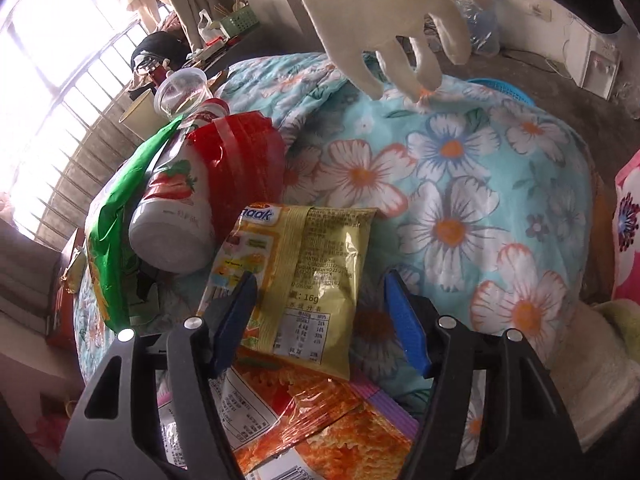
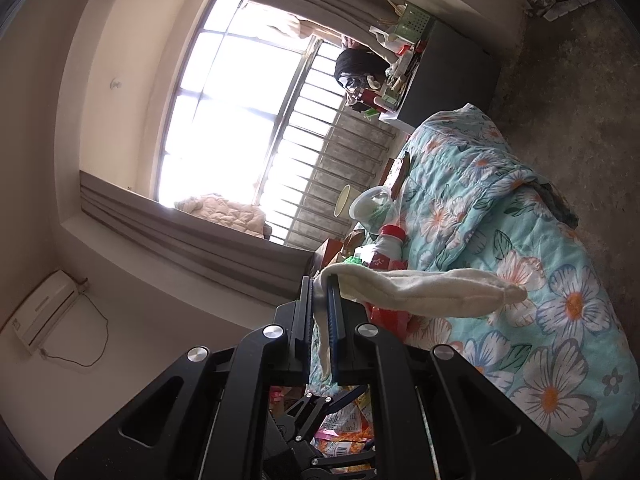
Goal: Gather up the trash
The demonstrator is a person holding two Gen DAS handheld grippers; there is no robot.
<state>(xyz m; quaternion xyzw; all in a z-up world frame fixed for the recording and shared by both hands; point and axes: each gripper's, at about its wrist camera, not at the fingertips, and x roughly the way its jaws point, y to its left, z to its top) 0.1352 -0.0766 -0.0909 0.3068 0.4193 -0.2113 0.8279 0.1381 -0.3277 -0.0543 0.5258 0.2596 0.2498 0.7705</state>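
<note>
The left tool [image 1: 320,312] stands with its blue fingers apart, one on each side of a yellow snack packet [image 1: 304,276] without pressing it. The packet's top corner reads "aak", the start hidden, and its back panel shows "16g" above a nutrition table too small to read. Just below it, nearer the tool, lie orange noodle wrappers [image 1: 296,412] with printed tables and a barcode. Ahead and to the left lies a white bottle [image 1: 176,216] on its side with a strawberry picture on its label and a red cap; beside it are a red wrapper [image 1: 240,160] and a green bag [image 1: 116,224]. Past the bottle sits a clear plastic cup [image 1: 182,92] and a pale paper cup [image 1: 140,118]; what they hold cannot be made out. All this rests on a floral quilt [image 1: 460,184] on the bed.

The right tool [image 2: 319,312] is clamped on a cream cloth glove [image 2: 420,288], which hangs above the quilt.
</note>
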